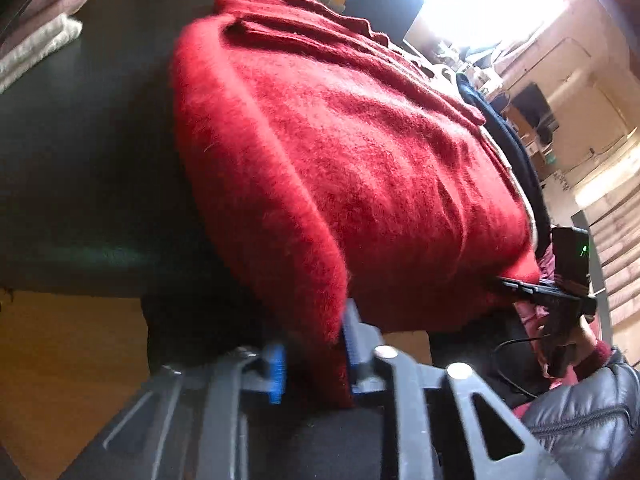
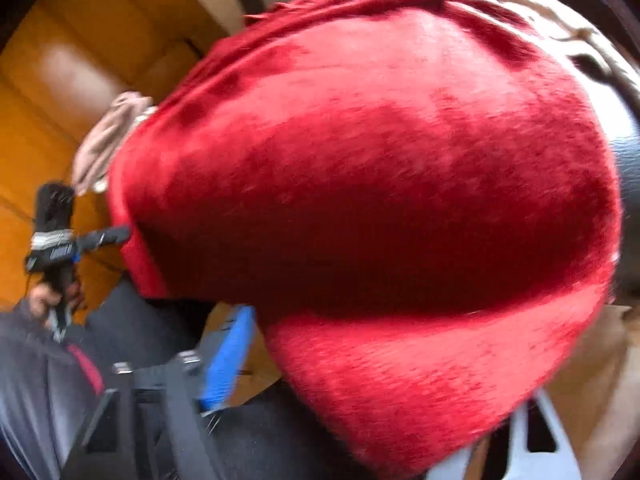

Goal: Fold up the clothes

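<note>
A fuzzy red sweater lies partly folded on a dark table, with its near edge lifted. My left gripper is shut on the sweater's near left edge between its blue pads. The right gripper reaches under the sweater's near right edge in the left wrist view. In the right wrist view the red sweater fills the frame and drapes over my right gripper; one blue pad shows, the other finger is hidden by cloth. The left gripper shows at the sweater's far edge there.
Folded pink and white clothes are stacked at the table's far left; they also show in the right wrist view. A dark blue garment lies beyond the sweater. The orange wooden floor shows below the table edge.
</note>
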`<move>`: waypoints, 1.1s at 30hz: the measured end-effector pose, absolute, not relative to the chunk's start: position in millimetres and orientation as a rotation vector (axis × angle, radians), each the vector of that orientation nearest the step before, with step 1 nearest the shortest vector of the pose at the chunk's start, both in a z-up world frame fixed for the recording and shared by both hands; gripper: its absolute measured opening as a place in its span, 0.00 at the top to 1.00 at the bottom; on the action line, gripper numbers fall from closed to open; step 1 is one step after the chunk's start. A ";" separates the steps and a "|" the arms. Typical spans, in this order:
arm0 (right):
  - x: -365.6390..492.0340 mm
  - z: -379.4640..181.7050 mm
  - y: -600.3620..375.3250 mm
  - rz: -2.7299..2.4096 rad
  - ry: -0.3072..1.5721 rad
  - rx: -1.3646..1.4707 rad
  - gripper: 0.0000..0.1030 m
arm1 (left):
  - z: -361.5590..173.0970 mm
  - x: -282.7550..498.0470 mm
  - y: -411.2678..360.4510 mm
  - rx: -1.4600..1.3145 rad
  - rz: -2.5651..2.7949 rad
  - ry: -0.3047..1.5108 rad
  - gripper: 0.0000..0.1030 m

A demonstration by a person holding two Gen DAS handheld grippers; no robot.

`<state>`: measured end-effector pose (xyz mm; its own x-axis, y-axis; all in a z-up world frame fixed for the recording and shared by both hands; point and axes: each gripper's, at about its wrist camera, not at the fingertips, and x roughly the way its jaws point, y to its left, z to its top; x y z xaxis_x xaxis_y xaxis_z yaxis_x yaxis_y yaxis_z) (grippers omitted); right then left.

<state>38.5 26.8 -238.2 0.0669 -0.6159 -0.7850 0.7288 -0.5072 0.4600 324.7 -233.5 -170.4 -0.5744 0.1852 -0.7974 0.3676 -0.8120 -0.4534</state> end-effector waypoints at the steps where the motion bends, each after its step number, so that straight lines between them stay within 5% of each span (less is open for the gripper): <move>1: 36.9 -237.4 27.6 -1.651 0.109 1.320 0.86 | -169.5 325.2 -235.6 1.388 -2.532 0.955 0.86; 5: 30.8 -234.1 30.4 -1.649 0.035 1.375 0.92 | -147.6 331.2 -248.3 1.313 -2.641 1.179 0.88; 14: -0.1 -183.2 11.5 -1.599 -0.211 1.245 0.92 | -79.2 317.7 -301.6 0.939 -2.915 1.357 0.91; 19: -27.1 -157.0 2.9 -1.601 -0.296 1.181 0.92 | -52.6 307.8 -331.7 0.750 -2.996 1.383 0.96; 23: -53.2 -142.4 -18.3 -1.617 -0.275 1.153 0.92 | -53.3 268.1 -344.0 0.866 -2.946 1.297 0.96; 33: -88.5 -184.5 -22.0 -1.626 -0.243 1.248 0.95 | -106.0 359.6 -333.6 1.104 -2.647 1.256 0.62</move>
